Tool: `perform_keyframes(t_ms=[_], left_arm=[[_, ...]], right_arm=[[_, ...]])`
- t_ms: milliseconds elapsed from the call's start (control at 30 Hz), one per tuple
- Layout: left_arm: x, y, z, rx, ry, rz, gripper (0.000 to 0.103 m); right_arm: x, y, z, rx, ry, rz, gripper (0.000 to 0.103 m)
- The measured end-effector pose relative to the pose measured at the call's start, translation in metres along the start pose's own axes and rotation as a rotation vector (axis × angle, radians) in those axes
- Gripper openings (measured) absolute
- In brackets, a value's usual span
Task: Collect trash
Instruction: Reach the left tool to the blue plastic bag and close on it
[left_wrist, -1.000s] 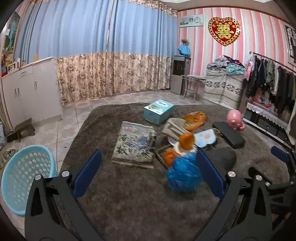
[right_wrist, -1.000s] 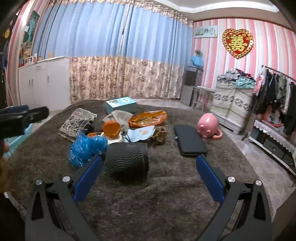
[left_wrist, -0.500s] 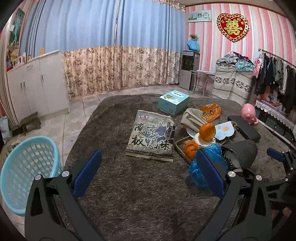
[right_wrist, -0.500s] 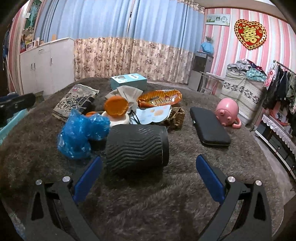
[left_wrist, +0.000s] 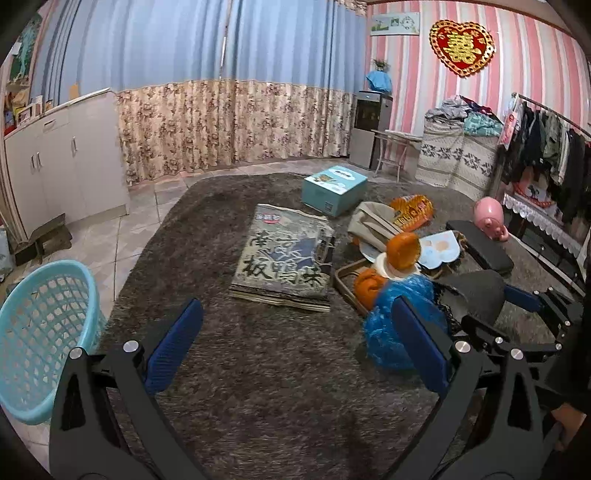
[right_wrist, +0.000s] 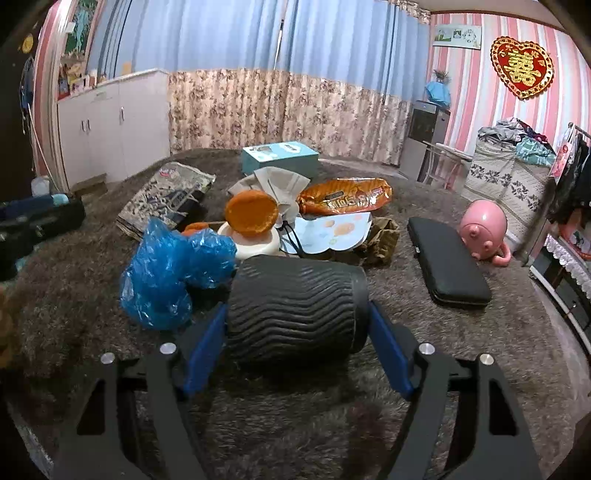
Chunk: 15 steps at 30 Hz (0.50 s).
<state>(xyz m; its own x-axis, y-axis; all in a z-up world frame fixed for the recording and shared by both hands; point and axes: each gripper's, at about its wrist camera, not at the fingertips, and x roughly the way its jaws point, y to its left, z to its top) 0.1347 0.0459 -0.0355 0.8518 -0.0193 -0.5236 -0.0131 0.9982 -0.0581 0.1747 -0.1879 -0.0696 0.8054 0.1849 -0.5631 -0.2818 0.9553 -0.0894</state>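
Observation:
A black ribbed cylinder (right_wrist: 295, 295) lies on its side on the brown rug (right_wrist: 332, 424). My right gripper (right_wrist: 297, 332) is closing around it, and its blue pads (right_wrist: 205, 350) touch both ends. A crumpled blue plastic bag (right_wrist: 166, 273) sits just left of the cylinder. Behind them lie an orange snack packet (right_wrist: 347, 199), an orange-lidded white pot (right_wrist: 251, 229) and a grey printed packet (left_wrist: 284, 258). My left gripper (left_wrist: 297, 347) hovers open over bare rug with nothing between its fingers; the blue bag (left_wrist: 384, 332) is just behind its right finger.
A light blue laundry basket (left_wrist: 37, 332) stands on the tiled floor at the left. A teal box (left_wrist: 334, 188), a black case (right_wrist: 450, 266) and a pink piggy bank (right_wrist: 484, 229) sit on the rug. A clothes rack lines the right wall.
My right gripper has come forward and down to the black cylinder, and its jaws have narrowed from wide open onto its ends. The left gripper has drifted slightly.

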Motion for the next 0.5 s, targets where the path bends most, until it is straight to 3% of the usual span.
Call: perform_keyframes(t_ms=[67, 233, 400, 500], left_arm=[[0.001, -0.007, -0.001, 0.016, 0.000, -0.005, 0.099], [0.006, -0.029, -0.002, 0.074, 0.015, -0.021, 0.099], [0.017, -0.049, -0.002, 0.071, 0.074, -0.099, 0.099], [0.027, -0.062, -0.005, 0.091, 0.102, -0.108, 0.098]], right_arm=[[-0.007, -0.007, 0.000, 0.023, -0.026, 0.013, 0.074], [-0.030, -0.026, 0.002, 0.011, -0.104, -0.089, 0.074], [-0.039, -0.051, -0.001, 0.054, -0.113, -0.131, 0.074], [-0.038, -0.059, -0.003, 0.072, -0.106, -0.143, 0.074]])
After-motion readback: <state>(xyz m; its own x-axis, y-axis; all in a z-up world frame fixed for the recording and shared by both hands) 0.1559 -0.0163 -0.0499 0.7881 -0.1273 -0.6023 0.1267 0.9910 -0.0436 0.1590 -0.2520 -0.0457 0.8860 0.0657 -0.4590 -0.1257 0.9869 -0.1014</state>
